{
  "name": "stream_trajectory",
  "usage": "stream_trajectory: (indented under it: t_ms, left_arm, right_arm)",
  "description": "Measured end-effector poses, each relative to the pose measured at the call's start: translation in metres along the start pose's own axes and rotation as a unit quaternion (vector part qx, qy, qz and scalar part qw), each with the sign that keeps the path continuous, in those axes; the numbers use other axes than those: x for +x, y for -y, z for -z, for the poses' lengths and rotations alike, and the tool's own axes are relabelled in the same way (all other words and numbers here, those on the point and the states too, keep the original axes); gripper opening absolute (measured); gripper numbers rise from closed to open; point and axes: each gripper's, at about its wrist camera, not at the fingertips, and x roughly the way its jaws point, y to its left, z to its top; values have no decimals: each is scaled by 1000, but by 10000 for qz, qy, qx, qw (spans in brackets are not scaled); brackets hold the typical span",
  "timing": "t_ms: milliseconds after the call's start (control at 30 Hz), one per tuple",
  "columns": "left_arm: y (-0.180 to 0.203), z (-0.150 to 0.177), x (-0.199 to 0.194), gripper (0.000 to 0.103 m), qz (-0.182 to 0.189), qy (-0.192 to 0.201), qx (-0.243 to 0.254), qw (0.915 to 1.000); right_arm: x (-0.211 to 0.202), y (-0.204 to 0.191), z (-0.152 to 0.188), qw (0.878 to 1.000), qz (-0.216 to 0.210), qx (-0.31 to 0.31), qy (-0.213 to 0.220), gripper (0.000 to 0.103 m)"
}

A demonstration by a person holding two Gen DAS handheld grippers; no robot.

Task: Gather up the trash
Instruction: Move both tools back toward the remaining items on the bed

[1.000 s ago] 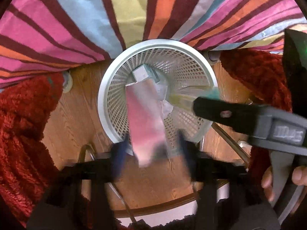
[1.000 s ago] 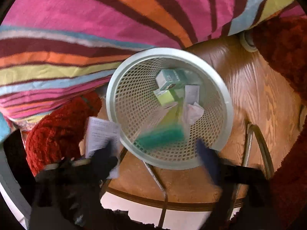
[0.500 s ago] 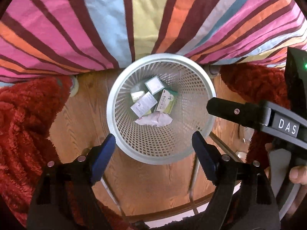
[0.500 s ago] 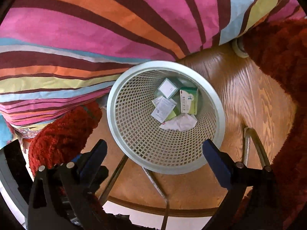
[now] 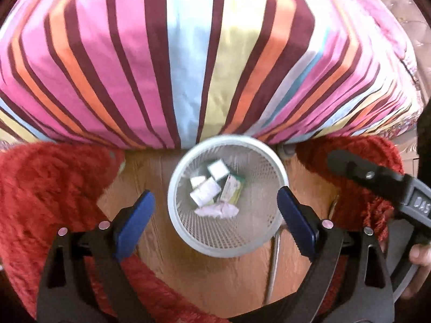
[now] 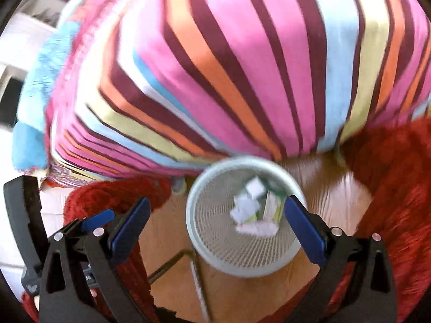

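A white mesh waste basket (image 5: 177, 215) stands on the wooden floor below both grippers; it also shows in the right wrist view (image 6: 215, 253). In it lie small white boxes (image 5: 206, 189), a green-edged box (image 5: 231, 192) and a crumpled pink-white paper (image 5: 216, 211). The same trash shows blurred in the right wrist view (image 6: 254, 210). My left gripper (image 5: 215, 220) is open and empty, high above the basket. My right gripper (image 6: 215, 223) is open and empty too; its body shows at the right of the left wrist view (image 5: 377, 183).
A bed with a striped pink, orange and maroon cover (image 5: 204, 62) fills the upper half of both views. Red shaggy rugs (image 5: 45, 188) lie left and right of the basket. A metal frame leg (image 5: 272, 263) crosses the floor by the basket.
Both grippers let go of their trash, a pinkish packet and a green box, which fell into the basket. Both grippers then rose away, so the basket looks smaller.
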Motion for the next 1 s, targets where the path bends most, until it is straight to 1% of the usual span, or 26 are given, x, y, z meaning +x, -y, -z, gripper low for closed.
stream_trajectory:
  t_ms: [33, 100, 133, 200, 233, 367, 400, 433, 467, 567, 633, 767, 900, 1000]
  left_arm:
    - [1, -2, -6, 90, -3, 126, 47, 9999]
    - [5, -5, -17, 90, -39, 353, 164, 9992]
    - [8, -8, -25, 90, -87, 528, 289, 9982]
    - [10, -13, -34, 90, -134, 759, 435, 9961]
    - [11, -19, -41, 90, -143, 912, 510, 9944]
    - [11, -48, -64, 90, -12, 1369, 597, 9888]
    - [12, -55, -68, 92, -1, 1435, 617, 9877]
    - [13, -68, -74, 94, -8, 1558, 674, 9855]
    - [14, -75, -78, 95, -29, 1637, 711, 9839]
    - [21, -107, -87, 95, -94, 1871, 831, 9788]
    - [23, -125, -89, 95, -86, 1959, 877, 9767]
    - [32, -158, -90, 95, -15, 2058, 1044, 9730]
    - [38, -184, -86, 95, -23, 2095, 1146, 9711]
    - [42, -207, -78, 95, 34, 2080, 1351, 9688]
  right_arm:
    - [-11, -3, -4, 9996, 23, -140, 244, 95]
    - [-26, -4, -13, 9978, 51, -322, 584, 95]
    - [-34, -6, -18, 9961, 65, -408, 773, 95]
    - [-50, -7, -31, 9913, 101, -600, 1169, 95]
    - [-56, -7, -37, 9891, 111, -684, 1297, 95]
    - [-75, -9, -69, 9787, 104, -984, 1798, 95]
    - [-78, -10, -75, 9764, 109, -1015, 1903, 95]
    - [-82, -10, -86, 9733, 124, -1034, 2046, 95]
    - [-82, -10, -88, 9706, 128, -1070, 2152, 95]
    - [-88, -16, -108, 9609, 223, -1285, 2441, 95]
    - [-84, -20, -124, 9578, 228, -1436, 2479, 95]
    - [-74, -25, -145, 9575, 199, -1647, 2357, 95]
    - [-68, -30, -166, 9531, 202, -1894, 2350, 95]
    - [-63, -29, -184, 9525, 193, -1998, 2290, 95]
